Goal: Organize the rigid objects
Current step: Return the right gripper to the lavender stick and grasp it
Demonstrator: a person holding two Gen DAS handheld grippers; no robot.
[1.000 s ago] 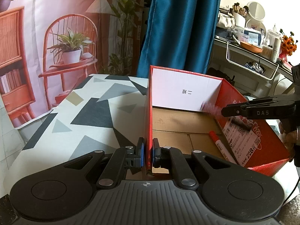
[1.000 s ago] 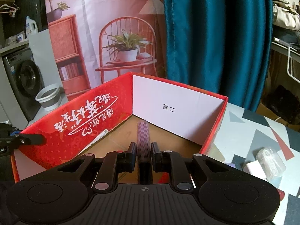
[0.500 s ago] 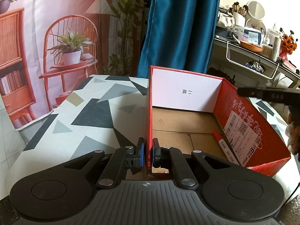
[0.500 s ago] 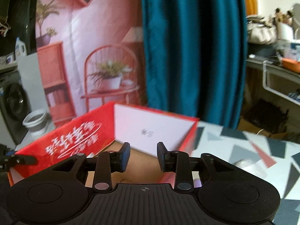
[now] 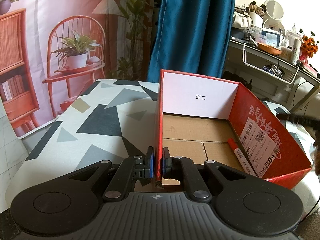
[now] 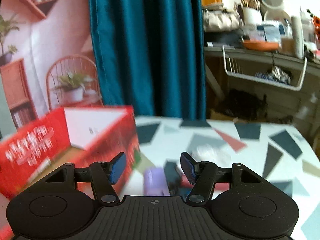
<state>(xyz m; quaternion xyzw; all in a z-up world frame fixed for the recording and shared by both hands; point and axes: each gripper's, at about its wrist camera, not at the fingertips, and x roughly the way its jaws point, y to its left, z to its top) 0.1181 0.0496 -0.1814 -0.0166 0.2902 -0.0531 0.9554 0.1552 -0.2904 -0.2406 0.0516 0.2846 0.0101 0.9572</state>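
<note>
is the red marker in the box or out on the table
In the box. The red marker lies on the cardboard floor of the red box, against its right wall under the shipping label.

box [image 5: 270, 140] red outside, white end panel, brown cardboard floor; marker [image 5: 239, 154] in it is white with a red cap. tablecloth [image 5: 84, 124] white with grey, black and tan triangles. gripper pads [image 6: 118, 167] blue, blurred cylinder [image 6: 155, 181] lilac, curtain [image 6: 148, 46] teal.

Right gripper [image 6: 153, 167] jaws opening, nothing clamped; blurred purple cylinder [image 6: 154, 181] seen below on table [image 6: 260, 152], red box [image 6: 104, 140] at left.
</note>
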